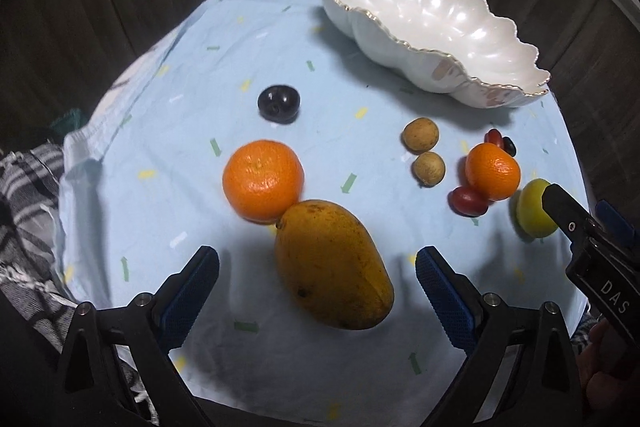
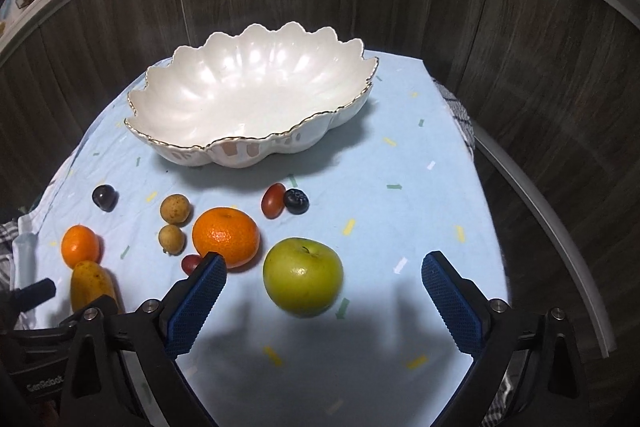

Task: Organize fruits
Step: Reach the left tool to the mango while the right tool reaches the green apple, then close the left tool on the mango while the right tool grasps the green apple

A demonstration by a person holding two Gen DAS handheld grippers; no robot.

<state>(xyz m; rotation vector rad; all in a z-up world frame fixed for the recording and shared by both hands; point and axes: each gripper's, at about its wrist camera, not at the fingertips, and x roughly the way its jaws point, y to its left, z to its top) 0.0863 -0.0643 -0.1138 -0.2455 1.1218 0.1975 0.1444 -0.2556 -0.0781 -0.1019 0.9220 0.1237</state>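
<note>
Both tools spread wide, nothing pinched yet — left tool (image 1: 317, 279) straddling the yellow-orange oval mango (image 1: 334, 265) near the bench's front edge, right tool (image 2: 324, 285) framing the round green apple (image 2: 303, 275). Scalloped white ceramic bowl (image 2: 172, 143) waiting empty toward the far edge — probably where everything's headed.

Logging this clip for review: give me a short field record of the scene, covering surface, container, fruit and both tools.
surface: light blue cloth with small coloured flecks
container: white scalloped bowl, nothing in it
large fruit: mango touching an orange; green apple; second orange
small fruit: dark plum, two brown round fruits, red and dark small fruits by the second orange
left tool: open, mango between its fingers, not gripped
right tool: open, apple ahead between its fingers
task progress: no fruit in the bowl yet
</note>
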